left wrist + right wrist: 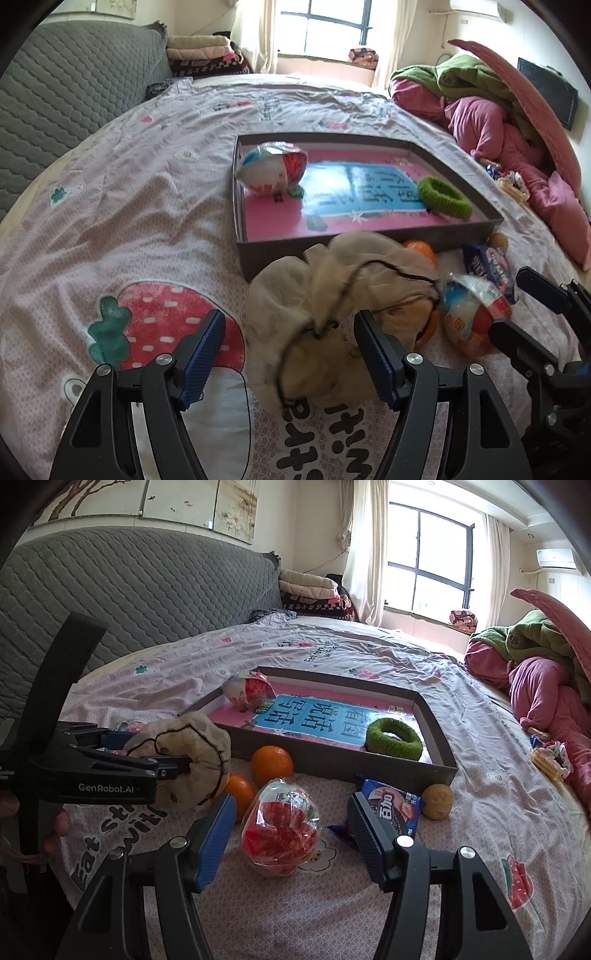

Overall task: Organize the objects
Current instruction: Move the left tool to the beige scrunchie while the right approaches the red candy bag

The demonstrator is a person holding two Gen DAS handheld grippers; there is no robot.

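A grey shallow box (pixel 369 242) (pixel 439 738) lies on the bed and holds a wrapped snack bag (pixel 271 168) (pixel 248 689), a green hair ring (pixel 443 197) (pixel 393 738) and a pink and blue book. My left gripper (pixel 290 354) (pixel 184 766) is open around a beige drawstring pouch (pixel 332 321) (pixel 188 760). My right gripper (pixel 291 830) (pixel 517 299) is open around a clear bag of red sweets (pixel 280 834) (pixel 471 314). Two oranges (pixel 271 762), a blue biscuit packet (pixel 391 805) and a potato (pixel 437 799) lie in front of the box.
A pile of pink and green bedding (pixel 546 675) (pixel 491 118) lies at the right edge of the bed. Small wrapped snacks (pixel 550 758) lie beside it. A grey quilted headboard (pixel 140 602) stands at the left. Folded blankets (pixel 310 590) are stacked by the window.
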